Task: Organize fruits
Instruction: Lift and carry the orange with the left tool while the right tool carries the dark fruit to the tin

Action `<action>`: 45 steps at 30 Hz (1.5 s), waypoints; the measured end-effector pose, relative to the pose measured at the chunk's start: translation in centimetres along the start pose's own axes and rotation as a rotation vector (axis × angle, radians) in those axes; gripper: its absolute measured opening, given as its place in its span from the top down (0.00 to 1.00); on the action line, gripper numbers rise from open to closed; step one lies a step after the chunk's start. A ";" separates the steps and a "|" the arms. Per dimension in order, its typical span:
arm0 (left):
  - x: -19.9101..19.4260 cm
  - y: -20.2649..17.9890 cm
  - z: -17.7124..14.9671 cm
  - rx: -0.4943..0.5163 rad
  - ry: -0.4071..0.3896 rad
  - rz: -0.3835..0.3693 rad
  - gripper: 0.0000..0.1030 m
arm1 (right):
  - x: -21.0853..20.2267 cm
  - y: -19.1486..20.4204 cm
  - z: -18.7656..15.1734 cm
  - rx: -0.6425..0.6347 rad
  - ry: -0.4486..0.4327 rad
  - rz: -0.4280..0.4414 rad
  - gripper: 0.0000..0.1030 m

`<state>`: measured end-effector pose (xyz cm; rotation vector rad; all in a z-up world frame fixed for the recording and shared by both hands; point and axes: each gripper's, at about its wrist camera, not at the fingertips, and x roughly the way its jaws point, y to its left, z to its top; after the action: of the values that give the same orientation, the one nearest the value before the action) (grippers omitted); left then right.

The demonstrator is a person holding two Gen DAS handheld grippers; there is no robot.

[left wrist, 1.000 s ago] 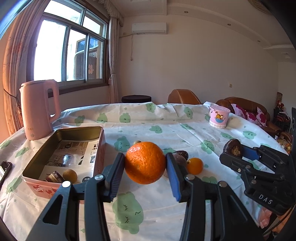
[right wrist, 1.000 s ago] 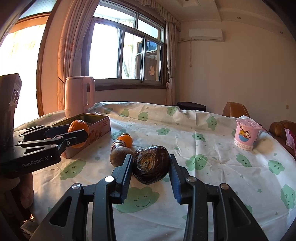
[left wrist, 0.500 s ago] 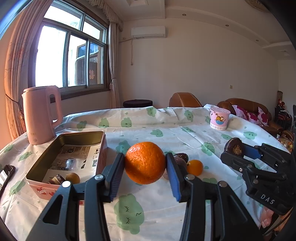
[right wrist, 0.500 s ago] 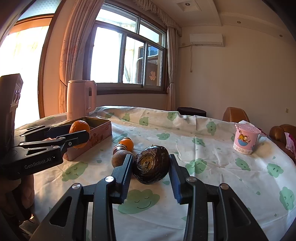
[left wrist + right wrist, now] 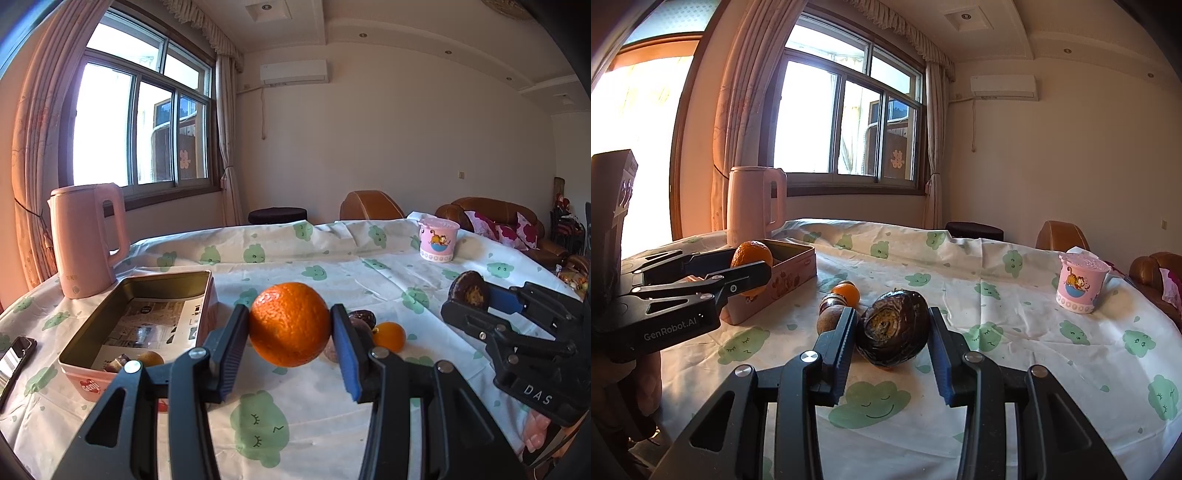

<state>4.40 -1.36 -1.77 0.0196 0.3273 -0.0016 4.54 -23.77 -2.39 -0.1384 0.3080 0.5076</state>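
Note:
My left gripper (image 5: 290, 326) is shut on a large orange (image 5: 290, 323), held above the tablecloth just right of the pink tin box (image 5: 88, 384). The box holds a small brown fruit (image 5: 149, 358) and a dark one at its near end. My right gripper (image 5: 892, 330) is shut on a dark wrinkled fruit (image 5: 894, 328), also off the cloth. A small orange (image 5: 847, 291) and two brown fruits (image 5: 829, 314) lie on the table between the grippers. In the right wrist view the left gripper (image 5: 750, 264) with its orange sits beside the box (image 5: 790, 266).
A pink kettle (image 5: 85, 240) stands behind the box at the table's left. A pink cartoon cup (image 5: 437, 240) sits far right. A phone (image 5: 14, 360) lies at the left edge. Brown chairs and a sofa stand beyond the table.
Both views have tipped up a little, showing more ceiling. Each gripper keeps hold of its fruit, and the fruits on the table have not moved.

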 end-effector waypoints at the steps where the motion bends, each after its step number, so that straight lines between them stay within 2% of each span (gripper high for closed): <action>1: -0.1 0.0 0.0 0.003 -0.003 0.001 0.54 | -0.1 0.0 0.0 -0.001 -0.004 0.001 0.61; 19: -0.5 -0.3 0.0 0.016 -0.025 0.012 0.54 | -0.8 -0.3 0.1 0.016 -0.046 0.032 0.61; 27: -1.0 0.1 0.3 0.011 -0.026 0.014 0.54 | -0.3 -0.9 0.7 0.058 -0.013 0.069 0.61; 33: -1.1 2.2 1.3 0.001 0.005 0.034 0.54 | 0.2 0.7 3.9 -0.009 -0.009 0.092 0.61; 41: 0.1 7.0 2.4 -0.039 0.065 0.082 0.54 | 2.4 3.6 9.9 -0.047 -0.001 0.203 0.61; 45: 1.1 9.5 2.9 -0.055 0.097 0.103 0.54 | 4.5 5.5 12.1 -0.071 0.019 0.229 0.61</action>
<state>6.45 8.10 0.80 -0.0181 0.4234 0.1108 8.61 -14.46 7.31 -0.1775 0.3261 0.7449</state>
